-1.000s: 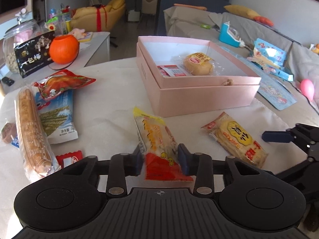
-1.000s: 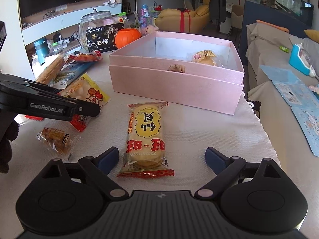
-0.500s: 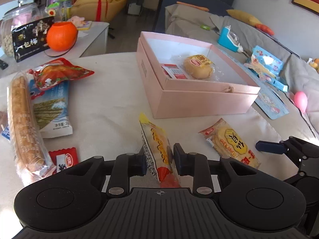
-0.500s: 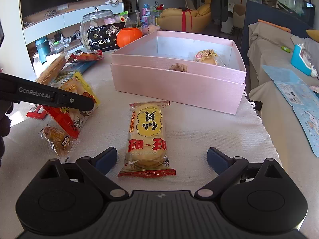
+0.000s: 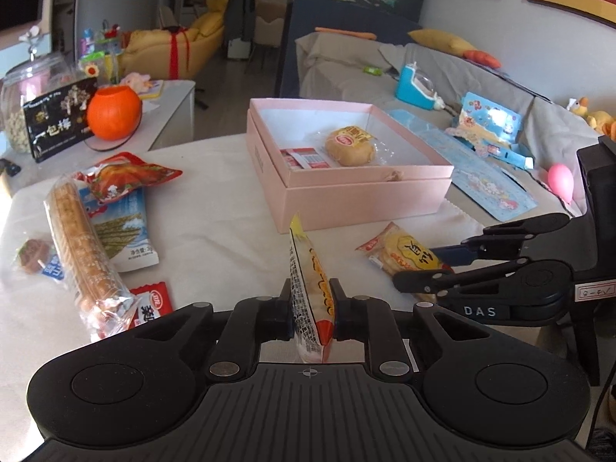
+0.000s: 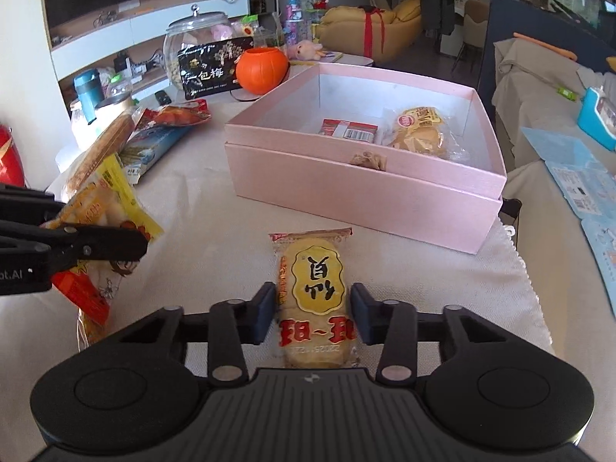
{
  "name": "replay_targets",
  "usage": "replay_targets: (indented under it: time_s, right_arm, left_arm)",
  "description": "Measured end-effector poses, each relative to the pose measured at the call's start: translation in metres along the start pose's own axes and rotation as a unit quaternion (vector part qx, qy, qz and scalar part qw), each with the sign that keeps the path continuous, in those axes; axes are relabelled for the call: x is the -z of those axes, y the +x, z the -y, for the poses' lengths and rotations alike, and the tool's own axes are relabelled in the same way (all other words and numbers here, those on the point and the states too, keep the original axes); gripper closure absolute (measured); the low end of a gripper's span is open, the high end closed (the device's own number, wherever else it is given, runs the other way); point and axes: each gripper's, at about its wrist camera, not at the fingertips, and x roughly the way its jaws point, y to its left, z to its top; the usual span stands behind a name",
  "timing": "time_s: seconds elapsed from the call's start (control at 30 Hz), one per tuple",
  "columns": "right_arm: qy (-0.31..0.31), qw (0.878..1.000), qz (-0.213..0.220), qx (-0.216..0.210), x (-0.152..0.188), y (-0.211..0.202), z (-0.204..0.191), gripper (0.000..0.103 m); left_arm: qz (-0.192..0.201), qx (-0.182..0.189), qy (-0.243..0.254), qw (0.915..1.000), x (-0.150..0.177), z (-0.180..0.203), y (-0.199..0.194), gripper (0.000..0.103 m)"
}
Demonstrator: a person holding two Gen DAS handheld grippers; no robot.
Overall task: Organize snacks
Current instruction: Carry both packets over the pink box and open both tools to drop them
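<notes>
Over woven white cloth, left tongs (image 5: 311, 310) pinch a crinkly yellow packet (image 5: 308, 288); right tongs (image 6: 312, 313) have just closed on a flat cracker pack (image 6: 312, 296).

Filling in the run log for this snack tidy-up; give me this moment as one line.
left gripper: shut on yellow snack bag, lifted | right gripper: just closed on rice cracker pack, on table | pink box: open

Pale pink box (image 6: 362, 188), yellow-and-red snack packet (image 5: 310, 288), yellow oval label on rice cracker pack (image 6: 313, 288), orange pumpkin (image 5: 112, 112), white table (image 5: 215, 208)
</notes>
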Motion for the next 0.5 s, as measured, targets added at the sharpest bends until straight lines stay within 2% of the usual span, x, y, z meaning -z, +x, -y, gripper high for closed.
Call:
replay_targets:
  time_s: [0.13,0.27,0.37,0.43,0.5]
  right_arm:
    - [-0.024,1.0,0.01,-0.006,0.0,-0.03,0.0,0.068]
    - [-0.025,0.999,0.04,-0.003,-0.007,-0.073,0.012,0.068]
    - [-0.006,0.997,0.082,0.0,-0.025,-0.107,0.028,0.068]
    - [0.003,0.994,0.109,0.006,-0.043,-0.124,0.04,0.068]
    - [0.008,0.991,0.134,0.023,-0.066,-0.134,0.047,0.068]
  left_arm:
    - [0.016,0.006,0.016,0.9997,-0.006,0.01,-0.017,0.083]
    - [0.054,0.038,0.021,0.9976,-0.024,0.022,-0.039,0.083]
    - [0.101,0.054,0.023,0.9931,-0.063,0.028,-0.047,0.083]
    - [0.136,0.081,0.006,0.9874,-0.097,0.026,-0.041,0.082]
    - [0.134,0.114,-0.039,0.9836,-0.132,0.014,-0.018,0.078]
